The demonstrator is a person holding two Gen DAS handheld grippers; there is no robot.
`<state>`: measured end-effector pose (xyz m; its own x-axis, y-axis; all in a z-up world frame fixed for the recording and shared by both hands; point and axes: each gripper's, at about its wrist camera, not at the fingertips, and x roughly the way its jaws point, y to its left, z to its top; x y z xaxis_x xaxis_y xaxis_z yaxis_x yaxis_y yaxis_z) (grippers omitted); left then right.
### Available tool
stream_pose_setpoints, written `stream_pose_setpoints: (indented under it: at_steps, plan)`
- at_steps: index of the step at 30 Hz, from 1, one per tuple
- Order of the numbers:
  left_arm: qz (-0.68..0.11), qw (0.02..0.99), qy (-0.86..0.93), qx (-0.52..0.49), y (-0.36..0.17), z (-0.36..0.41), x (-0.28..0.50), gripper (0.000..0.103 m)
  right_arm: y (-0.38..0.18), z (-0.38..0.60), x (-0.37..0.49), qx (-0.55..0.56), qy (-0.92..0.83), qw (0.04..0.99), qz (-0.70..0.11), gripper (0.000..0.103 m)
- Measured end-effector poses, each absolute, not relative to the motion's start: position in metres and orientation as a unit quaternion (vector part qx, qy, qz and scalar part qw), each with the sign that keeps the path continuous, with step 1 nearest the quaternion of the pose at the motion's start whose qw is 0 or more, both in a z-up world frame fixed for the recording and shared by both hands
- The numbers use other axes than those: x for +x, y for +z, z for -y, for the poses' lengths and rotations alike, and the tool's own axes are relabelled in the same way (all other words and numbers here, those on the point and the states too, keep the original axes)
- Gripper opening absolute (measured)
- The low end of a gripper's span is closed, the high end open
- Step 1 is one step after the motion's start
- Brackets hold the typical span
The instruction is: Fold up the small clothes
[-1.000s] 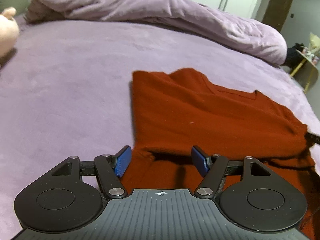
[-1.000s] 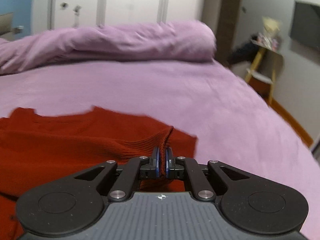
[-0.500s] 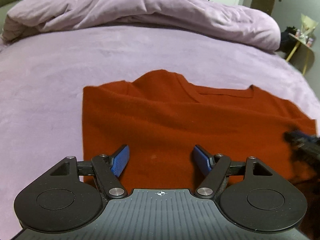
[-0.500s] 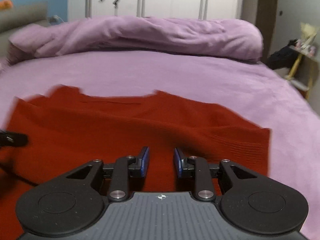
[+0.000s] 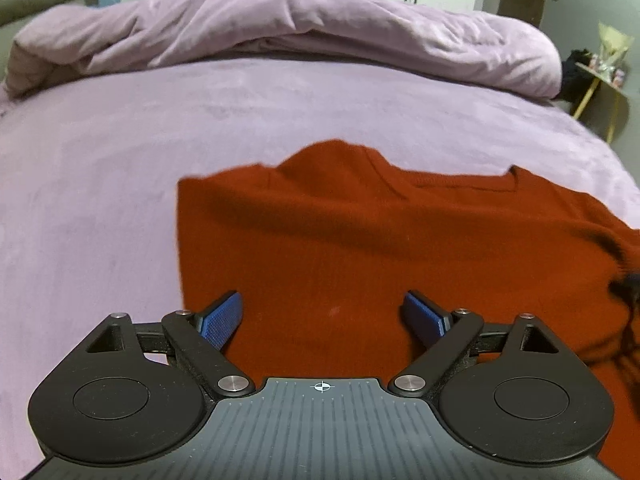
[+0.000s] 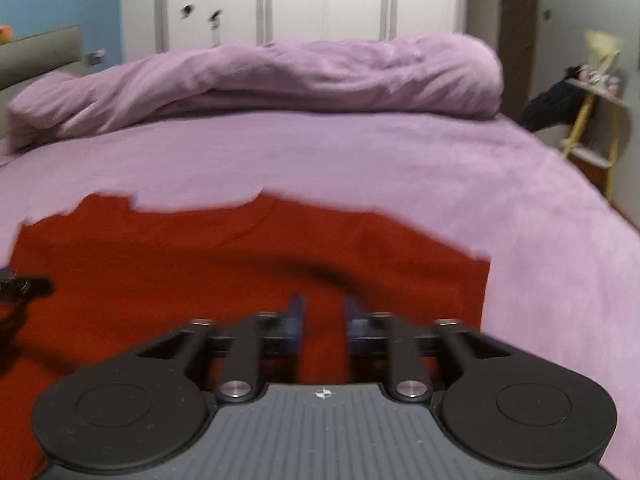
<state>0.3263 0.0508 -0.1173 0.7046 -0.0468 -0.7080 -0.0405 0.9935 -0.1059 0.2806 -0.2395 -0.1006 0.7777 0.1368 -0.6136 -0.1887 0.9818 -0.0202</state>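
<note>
A rust-red knit top (image 5: 360, 240) lies folded flat on the purple bed, its neckline toward the far side. My left gripper (image 5: 324, 314) is open and empty, jaws wide apart, just above the top's near left part. In the right wrist view the same top (image 6: 240, 264) fills the lower middle. My right gripper (image 6: 322, 314) is open and empty, jaws a small way apart, over the top's near right part. The tip of the left gripper shows at that view's left edge (image 6: 24, 286).
A bunched purple duvet (image 5: 320, 32) lies across the far side of the bed (image 5: 120, 140). A yellow side table (image 5: 600, 84) with small items stands off the bed's right. White wardrobe doors (image 6: 320, 0) are behind.
My right gripper let go of the top's edge and opened. The raised fold now lies flat. Both grippers drew back toward the near side, and the left stayed open.
</note>
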Motion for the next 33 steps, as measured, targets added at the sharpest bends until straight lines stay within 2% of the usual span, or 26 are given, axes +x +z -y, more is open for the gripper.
stream_pose_setpoints:
  at_steps: [4, 7, 12, 15, 16, 18, 24, 33]
  plan:
    - [-0.389, 0.918, -0.01, -0.082, -0.116, -0.065, 0.314, 0.093, -0.113, 0.248, 0.243, -0.088, 0.104, 0.94, -0.311, 0.035]
    - [-0.401, 0.911, -0.01, -0.092, -0.111, -0.071, 0.307, 0.092, -0.099, 0.259, 0.239, -0.05, 0.093, 0.94, -0.324, 0.035]
    - [-0.403, 0.914, -0.011, -0.038, -0.111, -0.064, 0.286, 0.092, -0.088, 0.288, 0.244, 0.013, 0.019, 0.944, -0.328, 0.039]
    - [-0.407, 0.911, -0.001, -0.067, -0.111, -0.069, 0.28, 0.092, -0.091, 0.298, 0.25, 0.052, 0.012, 0.935, -0.35, 0.038]
    - [-0.408, 0.91, 0.001, -0.076, -0.111, -0.07, 0.279, 0.092, -0.092, 0.297, 0.251, 0.056, 0.014, 0.933, -0.354, 0.037]
    - [-0.409, 0.909, 0.004, -0.074, -0.11, -0.07, 0.277, 0.092, -0.091, 0.29, 0.253, 0.043, 0.018, 0.933, -0.357, 0.027]
    - [-0.418, 0.907, 0.007, -0.049, -0.107, -0.067, 0.27, 0.092, -0.084, 0.281, 0.264, 0.02, 0.014, 0.932, -0.362, 0.014]
    - [-0.419, 0.906, 0.003, -0.063, -0.101, -0.076, 0.244, 0.092, -0.083, 0.291, 0.252, 0.04, 0.011, 0.935, -0.352, 0.012]
